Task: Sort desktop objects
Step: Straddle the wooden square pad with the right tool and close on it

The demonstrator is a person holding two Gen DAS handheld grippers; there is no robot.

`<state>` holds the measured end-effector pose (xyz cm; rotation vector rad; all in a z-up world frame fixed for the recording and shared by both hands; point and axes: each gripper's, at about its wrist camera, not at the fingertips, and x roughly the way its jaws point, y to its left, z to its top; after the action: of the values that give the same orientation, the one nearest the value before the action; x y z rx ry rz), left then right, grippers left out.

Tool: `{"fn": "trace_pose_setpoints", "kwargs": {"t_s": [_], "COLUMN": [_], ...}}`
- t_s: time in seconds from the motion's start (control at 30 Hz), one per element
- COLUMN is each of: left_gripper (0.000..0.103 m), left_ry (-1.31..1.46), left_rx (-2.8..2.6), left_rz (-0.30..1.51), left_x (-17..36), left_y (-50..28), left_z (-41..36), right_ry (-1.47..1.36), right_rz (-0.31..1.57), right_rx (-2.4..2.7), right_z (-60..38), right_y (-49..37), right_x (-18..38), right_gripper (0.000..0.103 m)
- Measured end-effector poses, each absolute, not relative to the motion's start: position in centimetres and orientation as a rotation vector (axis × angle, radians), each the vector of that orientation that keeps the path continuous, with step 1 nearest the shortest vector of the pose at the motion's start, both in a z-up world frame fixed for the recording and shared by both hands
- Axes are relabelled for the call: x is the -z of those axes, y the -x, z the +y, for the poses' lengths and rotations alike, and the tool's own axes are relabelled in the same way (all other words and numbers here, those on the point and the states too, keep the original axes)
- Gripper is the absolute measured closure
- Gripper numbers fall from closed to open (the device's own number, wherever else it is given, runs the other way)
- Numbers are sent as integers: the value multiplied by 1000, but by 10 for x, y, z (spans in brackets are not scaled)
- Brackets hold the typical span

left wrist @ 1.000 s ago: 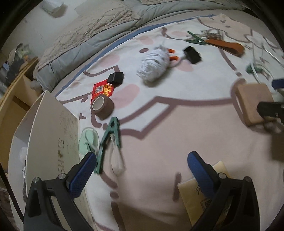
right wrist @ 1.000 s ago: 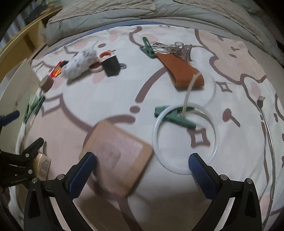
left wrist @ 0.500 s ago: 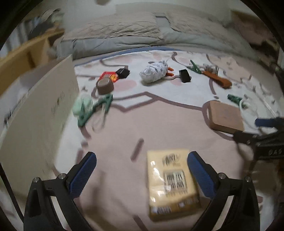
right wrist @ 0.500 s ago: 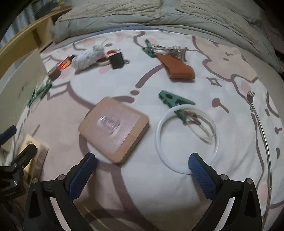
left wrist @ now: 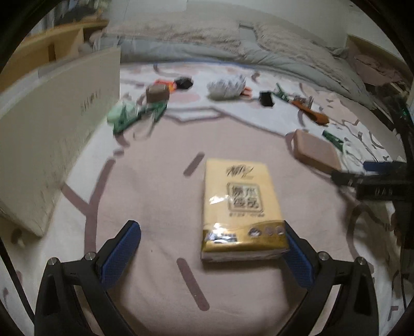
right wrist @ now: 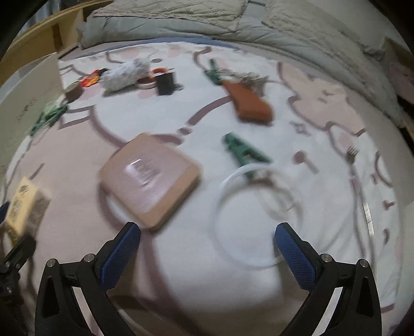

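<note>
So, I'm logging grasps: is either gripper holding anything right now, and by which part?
Nothing is held. The left gripper is open, with the tissue pack lying near its right finger. The right gripper is open over the bedsheet.

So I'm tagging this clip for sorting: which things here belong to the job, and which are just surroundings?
Job items:
- tissue pack, just ahead of the open left claw
- tan pad
- white ring
- green clip
- orange pouch
- tape roll
- white box

Surroundings:
- grey duvet
- wooden shelf
</note>
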<state>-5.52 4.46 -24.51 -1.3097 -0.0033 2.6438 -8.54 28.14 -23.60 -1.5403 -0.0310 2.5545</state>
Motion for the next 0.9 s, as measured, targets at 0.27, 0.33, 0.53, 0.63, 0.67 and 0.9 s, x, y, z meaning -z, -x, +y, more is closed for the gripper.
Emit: {"fn": "trace_pose_setpoints", "kwargs": {"t_s": [0.27, 0.33, 0.53, 0.63, 0.67, 0.9], "left_gripper": [0, 0, 0, 3, 4, 12], "left_ry": [1333, 1334, 1297, 1282, 1275, 1234], "left_rx": [-2651, -2643, -2662, -2669, -2673, -2683], "left_rz": [53, 34, 31, 21, 24, 42], "left_x": [251, 252, 252, 251, 250, 248], "left_y": [56, 56, 53, 52, 51, 48], "left_z": [51, 48, 48, 46, 46, 49], "right_ry": [1517, 1482, 1451, 1516, 1533, 1549], "right_rz": [99, 85, -16, 41, 53, 93], "right_rx": [-2442, -2488, -2654, -2654, -2648, -2661], "right_z": [319, 315, 273, 264, 260, 254], "right_y": [92, 89, 91, 101, 105, 123], "right_x": [238, 229, 212, 217, 219, 228], "right_gripper": [0, 0, 0, 0, 0, 0]}}
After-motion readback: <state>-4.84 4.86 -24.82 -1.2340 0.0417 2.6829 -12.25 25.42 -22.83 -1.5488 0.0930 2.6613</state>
